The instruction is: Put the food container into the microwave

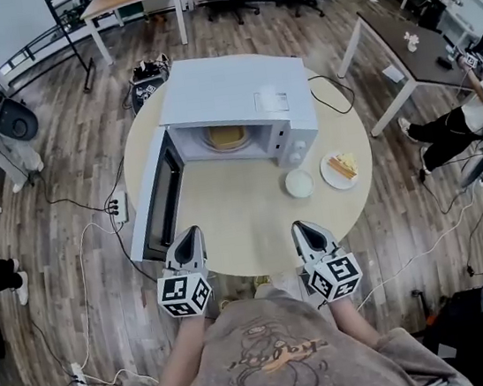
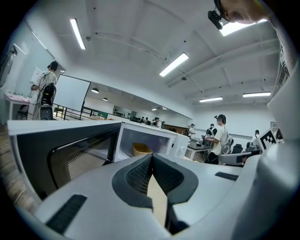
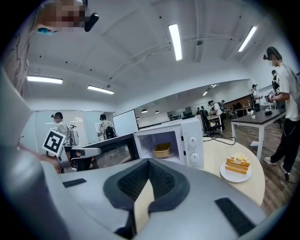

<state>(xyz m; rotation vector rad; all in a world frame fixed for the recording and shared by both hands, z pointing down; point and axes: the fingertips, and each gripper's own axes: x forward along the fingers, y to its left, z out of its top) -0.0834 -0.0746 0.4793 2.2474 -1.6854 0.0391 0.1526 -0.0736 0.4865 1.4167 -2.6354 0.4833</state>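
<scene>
A white microwave (image 1: 236, 90) stands at the back of the round table (image 1: 247, 231), its door (image 1: 157, 195) swung wide open to the left. The tan food container (image 1: 227, 137) sits inside the cavity; it also shows in the left gripper view as the container (image 2: 140, 149) and in the right gripper view as the container (image 3: 161, 150). My left gripper (image 1: 190, 232) hovers at the table's front edge by the door's tip, shut and empty. My right gripper (image 1: 300, 226) hangs beside it, also shut with nothing held. Both point toward the microwave.
A white plate with a sandwich slice (image 1: 341, 167) and a small white round dish (image 1: 299, 183) lie right of the microwave. A power strip (image 1: 117, 206) and cables lie on the wooden floor at the left. Desks, chairs and people stand around the room.
</scene>
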